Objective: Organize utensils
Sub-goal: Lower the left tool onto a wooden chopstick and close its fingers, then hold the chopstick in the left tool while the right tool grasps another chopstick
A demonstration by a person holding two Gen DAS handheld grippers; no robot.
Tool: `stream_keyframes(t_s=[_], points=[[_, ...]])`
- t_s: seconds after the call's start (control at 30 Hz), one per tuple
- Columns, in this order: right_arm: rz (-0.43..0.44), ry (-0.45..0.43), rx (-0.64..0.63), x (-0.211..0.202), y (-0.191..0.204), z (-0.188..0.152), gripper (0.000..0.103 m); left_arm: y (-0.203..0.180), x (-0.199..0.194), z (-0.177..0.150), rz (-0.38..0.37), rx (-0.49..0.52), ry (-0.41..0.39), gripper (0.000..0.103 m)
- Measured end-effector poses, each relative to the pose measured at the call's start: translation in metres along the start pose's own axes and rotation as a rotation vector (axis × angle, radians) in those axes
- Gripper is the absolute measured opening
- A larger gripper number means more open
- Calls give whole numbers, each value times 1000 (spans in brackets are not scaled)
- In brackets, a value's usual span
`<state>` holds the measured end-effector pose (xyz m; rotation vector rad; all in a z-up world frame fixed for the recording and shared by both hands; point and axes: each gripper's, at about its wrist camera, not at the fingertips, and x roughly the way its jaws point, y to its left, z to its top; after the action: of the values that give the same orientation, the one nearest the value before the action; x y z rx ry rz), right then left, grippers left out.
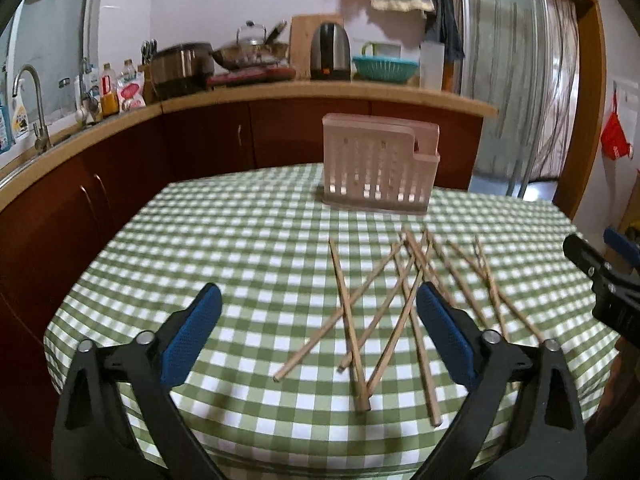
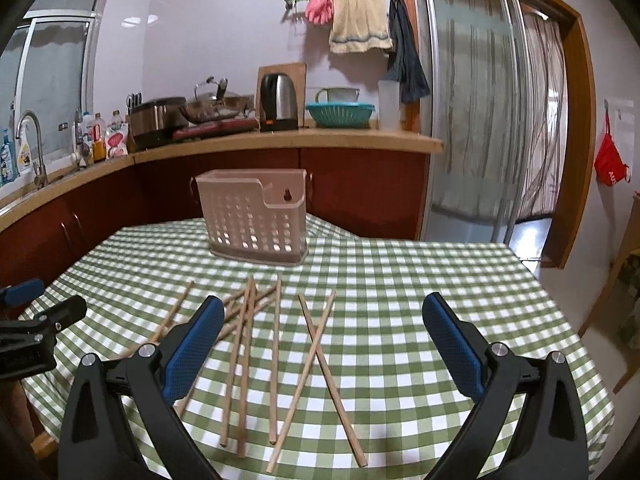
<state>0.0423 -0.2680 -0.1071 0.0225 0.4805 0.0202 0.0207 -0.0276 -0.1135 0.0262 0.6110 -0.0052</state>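
Several wooden chopsticks (image 1: 348,312) lie scattered and crossed on the green checked tablecloth (image 1: 240,240); they also show in the right wrist view (image 2: 276,356). A pink slotted utensil holder (image 1: 378,162) stands upright at the table's far side, also in the right wrist view (image 2: 256,216). My left gripper (image 1: 319,304) is open and empty, held above the near chopsticks. My right gripper (image 2: 323,316) is open and empty above a crossed pair (image 2: 318,344). Each gripper shows at the edge of the other's view.
A kitchen counter (image 1: 280,92) runs behind the table with a kettle (image 1: 330,58), pots, bottles, a teal basket (image 1: 384,68) and a sink tap (image 1: 32,100). A sliding glass door (image 2: 480,120) is at the right. The table edge drops off close to me.
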Motion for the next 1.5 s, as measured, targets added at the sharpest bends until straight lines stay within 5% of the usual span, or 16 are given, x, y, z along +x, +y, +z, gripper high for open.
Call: stream_keyframes(t_s=[0.57, 1.03, 1.5], points=[[50, 117, 21, 41, -5, -37, 96, -3, 50, -42, -38, -3, 216, 58], [57, 113, 28, 42, -8, -35, 96, -4, 52, -56, -112, 9, 268, 9], [75, 118, 21, 43, -4, -37, 96, 6, 50, -57, -94, -7, 237, 8]])
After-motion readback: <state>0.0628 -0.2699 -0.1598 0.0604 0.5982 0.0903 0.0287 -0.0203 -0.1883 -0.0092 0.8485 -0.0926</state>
